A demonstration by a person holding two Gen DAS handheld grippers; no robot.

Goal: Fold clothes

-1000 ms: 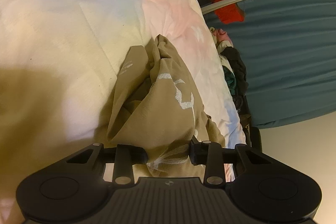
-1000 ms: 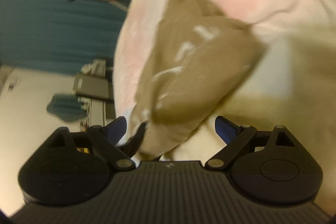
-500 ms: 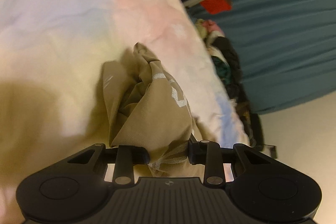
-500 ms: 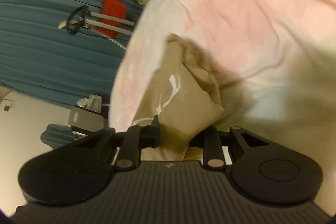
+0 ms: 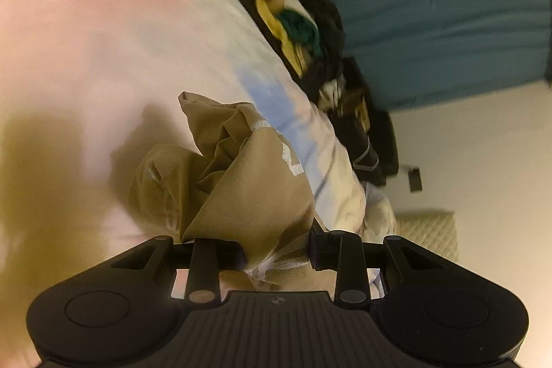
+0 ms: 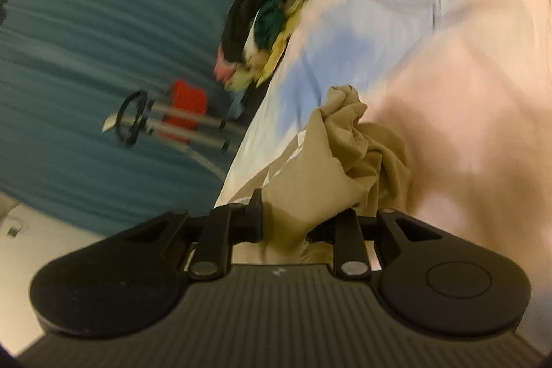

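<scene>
Bed: pastel bedspread (image 5: 114, 33) fills both wrist views, pink and pale blue, creased, and it is my folding surface.
Left gripper: my left gripper (image 5: 277, 252) is clamped on a bunched edge of the tan garment (image 5: 241, 181), cloth pinched between the pads.
Right gripper: my right gripper (image 6: 284, 223) has just closed on the same tan garment (image 6: 331, 175), and I see cloth filling the gap between the pads.
Garment: it hangs in a crumpled bundle from both grips, white print partly showing, over the bedspread near its edge; whether its low end touches the bed I cannot tell.
Step in hand, as I judge it: lifting and spreading the garment so it can be laid flat before the first fold.
How I do it well: I draw the two grippers apart evenly until the held edge goes taut, keep both at the same level, and let the bundle fall open under its own weight.
Watch for: each grip may hold several layers; if the cloth stays knotted I set it down and regrasp at true corners.
Placement: I aim for the open middle of the bedspread, away from the edge.
Farther off: pile of mixed clothes (image 5: 303, 23) lies beside the bed's far edge.
Background: teal curtain (image 6: 114, 23) with a metal stand (image 6: 172, 126) and something red on it, all blurred.
</scene>
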